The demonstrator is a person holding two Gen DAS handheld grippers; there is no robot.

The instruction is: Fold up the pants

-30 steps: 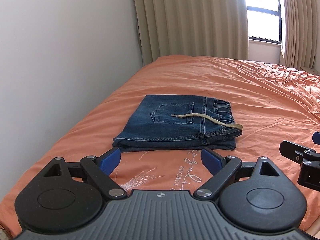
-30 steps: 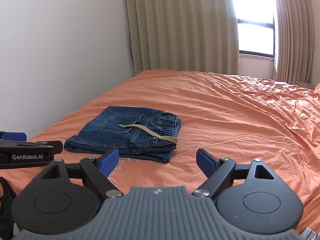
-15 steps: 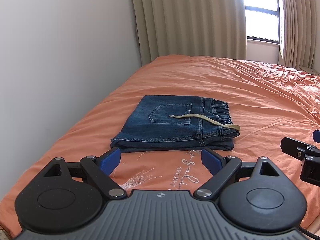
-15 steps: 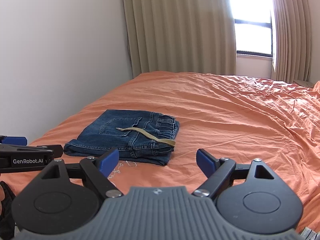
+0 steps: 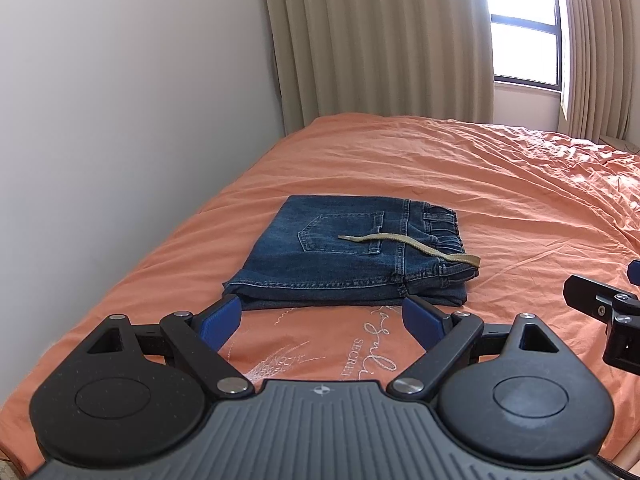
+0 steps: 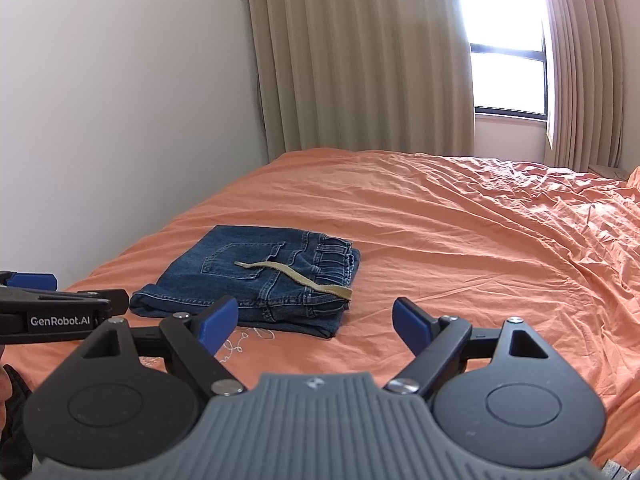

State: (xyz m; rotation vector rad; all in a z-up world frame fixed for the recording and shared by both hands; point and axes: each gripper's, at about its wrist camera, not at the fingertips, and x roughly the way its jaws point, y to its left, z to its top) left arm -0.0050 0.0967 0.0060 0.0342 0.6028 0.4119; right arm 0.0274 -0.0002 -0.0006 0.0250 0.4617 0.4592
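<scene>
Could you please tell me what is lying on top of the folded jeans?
A tan drawstring lies across the back pocket of the folded jeans, its end hanging past the waistband. Nothing else rests there; the layers folded underneath are hidden.

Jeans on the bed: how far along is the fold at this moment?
Done: the jeans lie as a compact folded stack on the orange bedspread, drawstring draped on top. In hand: nothing; left gripper and right gripper are open, short of it. Left: seemingly nothing.
</scene>
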